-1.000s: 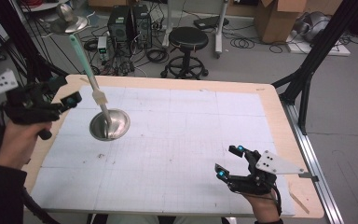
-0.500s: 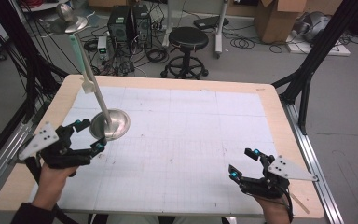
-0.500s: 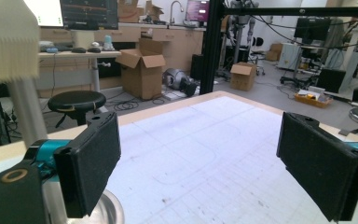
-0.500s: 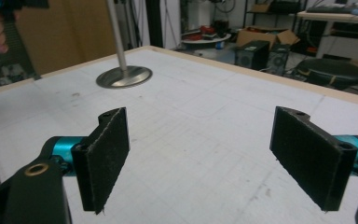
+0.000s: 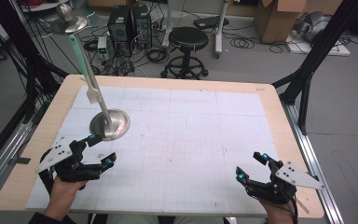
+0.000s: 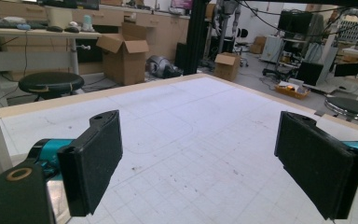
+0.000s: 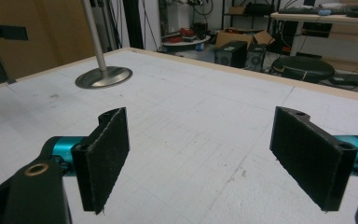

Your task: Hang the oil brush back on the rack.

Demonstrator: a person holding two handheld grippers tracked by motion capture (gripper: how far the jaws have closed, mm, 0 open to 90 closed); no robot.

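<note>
Both grippers empty, jaws spread wide. Left gripper (image 5: 98, 151) is what I'd use: the stand (image 5: 109, 124) sits just ahead of its fingertips, slightly toward the far jaw, close but not touching. In the left gripper view I see bare mat between the pads (image 6: 91, 165), with a sliver of the stand's metal base at the bottom left, just outside that jaw, so the jaws aren't lined up on it yet. Right gripper (image 5: 252, 166) is well apart from it, down at the near right corner; from its camera the base (image 7: 103, 76) lies far ahead and left of the left pad (image 7: 103, 156). Stand's long axis is the pole (image 5: 89, 74), roughly upright off the round base, carrying a white clip and a dish-like cap at the top. I judge the grab point to be the pole just above the base, which needs the left hand to swing toward it and square up across it. Table edge (image 5: 32, 154) is close behind and left of the left hand; open mat (image 5: 191, 140) everywhere to the right, so plenty of room that way.
</note>
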